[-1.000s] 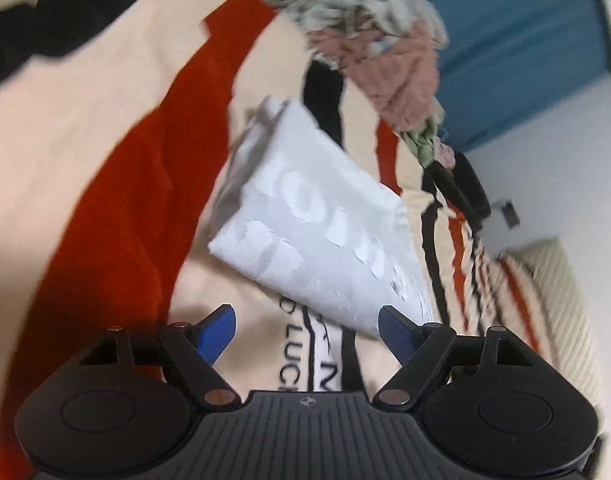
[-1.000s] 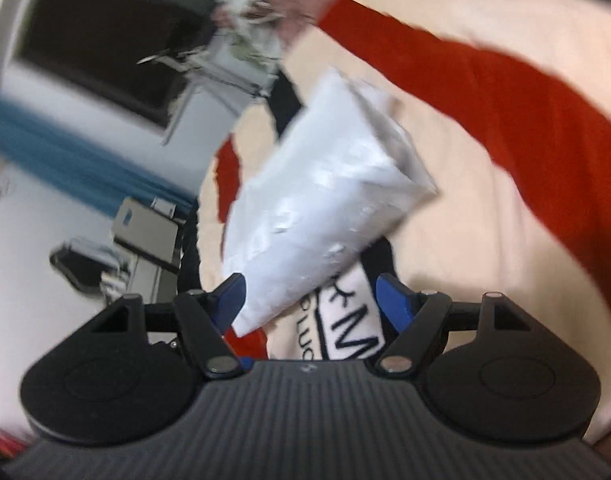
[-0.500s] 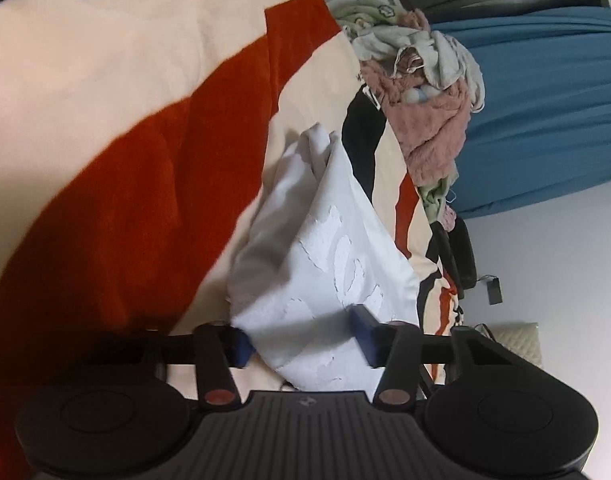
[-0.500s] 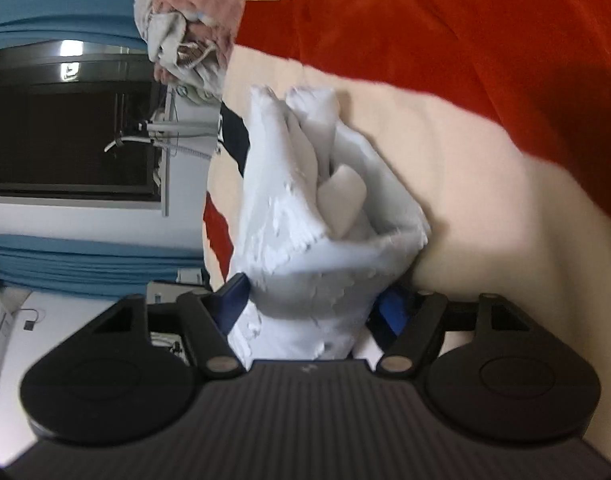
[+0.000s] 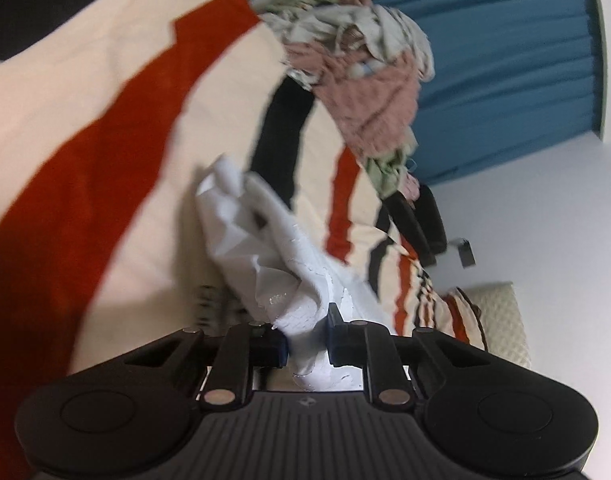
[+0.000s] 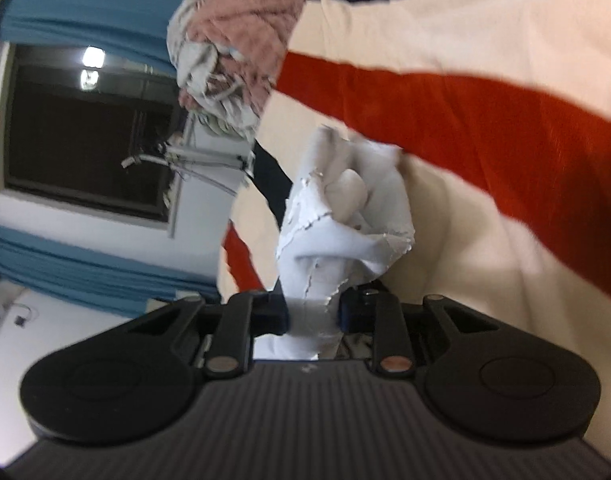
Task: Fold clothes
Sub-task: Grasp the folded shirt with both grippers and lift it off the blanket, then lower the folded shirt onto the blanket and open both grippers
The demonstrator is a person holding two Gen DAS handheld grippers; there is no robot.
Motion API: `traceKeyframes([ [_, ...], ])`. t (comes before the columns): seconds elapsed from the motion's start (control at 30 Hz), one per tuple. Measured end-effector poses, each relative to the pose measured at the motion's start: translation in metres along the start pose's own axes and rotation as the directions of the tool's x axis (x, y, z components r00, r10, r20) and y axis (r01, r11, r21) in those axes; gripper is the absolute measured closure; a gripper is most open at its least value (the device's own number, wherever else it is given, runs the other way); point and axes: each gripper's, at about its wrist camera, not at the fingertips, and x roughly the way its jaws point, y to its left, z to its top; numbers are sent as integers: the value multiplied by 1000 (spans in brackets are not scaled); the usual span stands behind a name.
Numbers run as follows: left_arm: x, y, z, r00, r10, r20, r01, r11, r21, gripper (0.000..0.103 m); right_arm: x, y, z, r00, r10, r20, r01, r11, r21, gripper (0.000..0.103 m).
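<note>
Both tongs are clamped on the same white garment right now. My left gripper has just been closing and its blue pads now pinch a bunched end of the cloth; my right gripper has just been closing too, and grips another crumpled end. I reckon I'm holding two ends so I can lift it and shake it out flat for a fold, since it's a wad at the moment. It's half hanging from the tongs near the middle of the bed, over the cream, red and black striped blanket. A pile of unfolded laundry, pinkish stuff on top, sits at the bed's far edge. Behind that: blue curtains, white wall, a dark window.
</note>
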Motion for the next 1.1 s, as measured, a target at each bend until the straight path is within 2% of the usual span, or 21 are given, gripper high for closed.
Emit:
traceKeyframes([
  [0.17,27,-76,8,999,20,-41,-16,996,93,85,-30,21,40,998,24,61,-25,999,24,77],
  [0.27,68,-115,14,997,47,-54,-39,990,134,85,-32,27,77,994,19,106,-22,1000,20,77],
  [0.43,145,-175,29,993,88,-81,-72,981,178,85,-11,37,151,988,-28,154,19,998,58,77],
  [0.57,217,-226,60,994,26,-107,-6,982,187,85,10,62,214,973,-48,228,44,999,21,77],
  [0.67,263,-269,75,996,-31,-80,49,970,238,85,18,83,257,951,-10,310,39,996,-86,77],
  [0.73,297,-286,76,997,-43,-63,60,954,293,85,25,83,280,933,27,359,25,990,-140,77],
  [0.8,336,-288,73,997,-47,-55,62,940,336,84,39,70,297,917,55,395,22,982,-189,77],
  [0.87,374,-285,68,997,-47,-54,64,924,377,84,50,43,304,912,35,409,52,979,-199,77],
  [1.0,414,-227,29,992,5,-124,57,870,490,85,70,-38,287,908,-94,408,128,990,-57,77],
  [1.1,422,-181,0,982,73,-173,29,852,523,85,74,-82,265,916,-169,363,182,983,-1,77],
])
